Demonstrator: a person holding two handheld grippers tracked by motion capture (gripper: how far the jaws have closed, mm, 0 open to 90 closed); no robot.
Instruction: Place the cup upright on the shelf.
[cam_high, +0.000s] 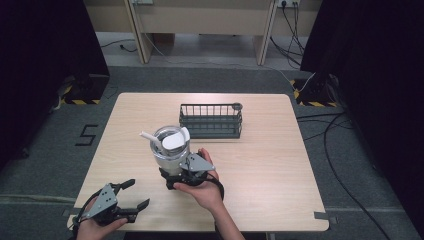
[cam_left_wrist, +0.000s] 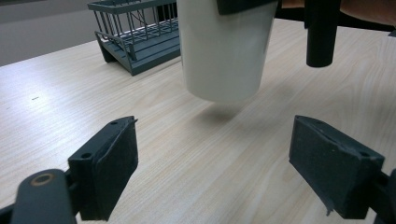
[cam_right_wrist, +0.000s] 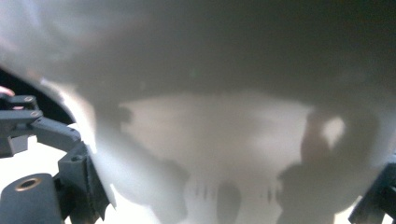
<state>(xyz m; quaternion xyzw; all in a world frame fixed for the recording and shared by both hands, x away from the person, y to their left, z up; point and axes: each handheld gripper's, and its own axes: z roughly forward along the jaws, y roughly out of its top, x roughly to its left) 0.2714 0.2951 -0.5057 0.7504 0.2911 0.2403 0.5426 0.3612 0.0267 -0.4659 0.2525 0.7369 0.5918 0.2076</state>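
Observation:
A white cup (cam_high: 169, 156) with a glossy rim is held a little above the wooden table (cam_high: 265, 170), its shadow lying on the wood beneath it. Inside it stand a white stick-like handle (cam_high: 148, 136) and a white oval piece (cam_high: 174, 142). My right gripper (cam_high: 172, 176) is shut on the cup's near side. In the right gripper view the cup wall (cam_right_wrist: 210, 116) is pressed close between the jaws. My left gripper (cam_high: 138, 194) rests open at the table's near left corner, and in its own view the left gripper (cam_left_wrist: 215, 163) faces the raised cup (cam_left_wrist: 224, 51), apart from it.
A dark grey wire rack (cam_high: 211, 121) stands behind the cup toward the far side of the table, also seen as the rack (cam_left_wrist: 135, 32) beyond the cup. Bare wood lies to the right and left. Cables run over the floor at right.

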